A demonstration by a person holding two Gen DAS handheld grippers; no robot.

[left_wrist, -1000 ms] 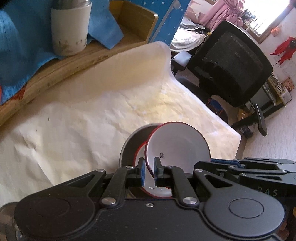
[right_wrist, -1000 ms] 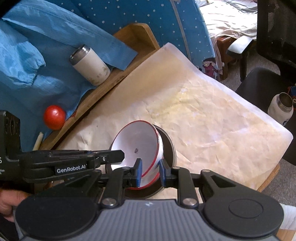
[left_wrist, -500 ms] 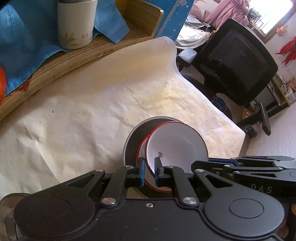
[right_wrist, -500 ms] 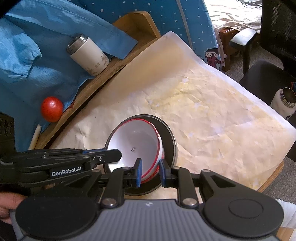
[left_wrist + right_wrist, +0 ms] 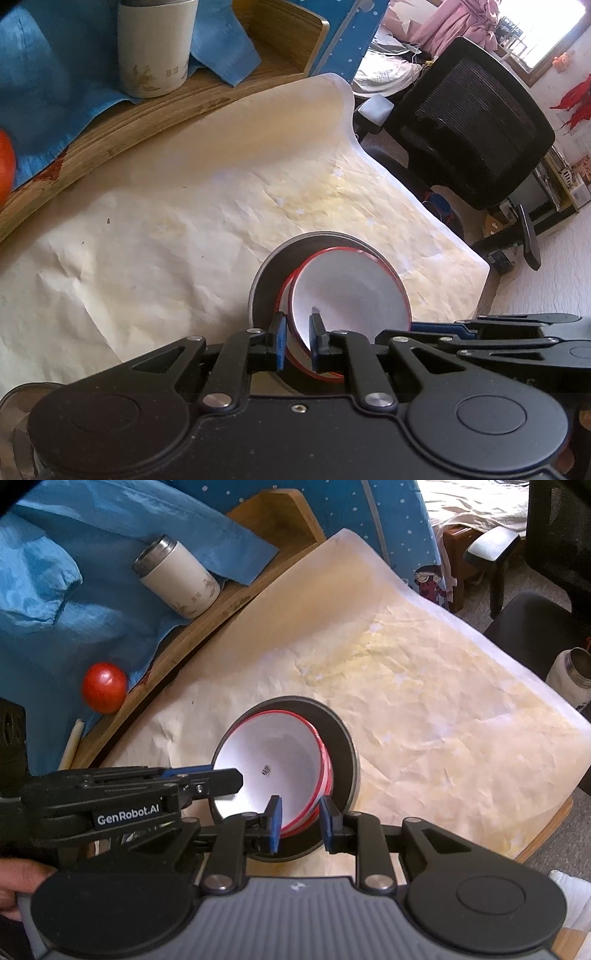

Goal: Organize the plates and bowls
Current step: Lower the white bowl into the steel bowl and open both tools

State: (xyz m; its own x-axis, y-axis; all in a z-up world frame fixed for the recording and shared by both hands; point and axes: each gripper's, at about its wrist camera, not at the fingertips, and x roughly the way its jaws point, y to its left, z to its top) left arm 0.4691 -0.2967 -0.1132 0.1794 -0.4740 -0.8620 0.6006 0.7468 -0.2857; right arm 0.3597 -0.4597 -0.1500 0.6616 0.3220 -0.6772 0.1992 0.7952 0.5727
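both bowls have come down flat into the dark plate [image 5: 343, 738] at middle frame. left gripper [image 5: 298, 341] and right gripper [image 5: 301, 821] fingers just spread, loose around the white bowls [image 5: 269, 764] rim.

Bowls [image 5: 269, 760] nested, apparently two, sit in a pan [image 5: 341, 753] on the papered table [image 5: 424, 709]. Behind, a raised shelf [image 5: 236, 602] carries a tumbler [image 5: 177, 578], cloth [image 5: 74, 572] and ball [image 5: 104, 692]. Chair [image 5: 469, 125] off right.
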